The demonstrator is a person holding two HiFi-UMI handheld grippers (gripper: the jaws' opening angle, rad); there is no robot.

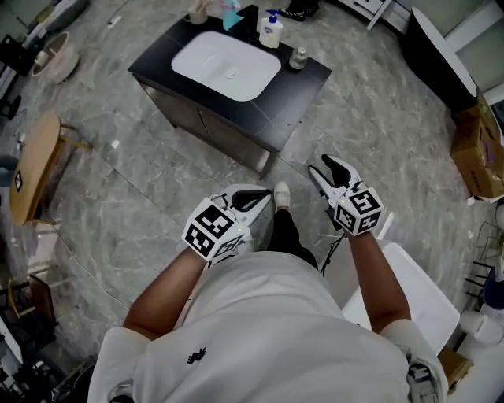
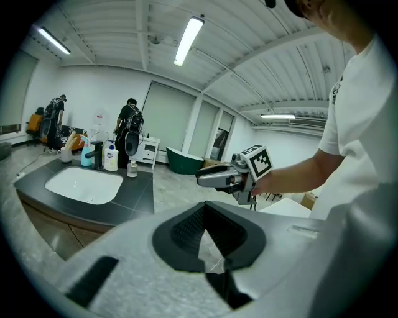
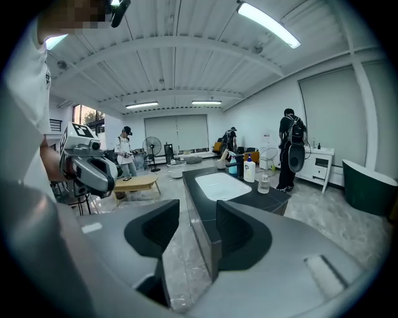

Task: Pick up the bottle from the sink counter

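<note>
A black sink counter with a white basin stands ahead of me across the marble floor. Along its back edge stand a white pump bottle, a small clear bottle and a blue bottle. Both grippers hang at waist height, well short of the counter. My left gripper is shut with nothing in it. My right gripper is open and empty. The right gripper view shows the pump bottle and the clear bottle beyond its jaws.
A low wooden table stands at the left, cardboard boxes at the right and a white surface by my right side. A dark green tub and people with backpacks are beyond the counter.
</note>
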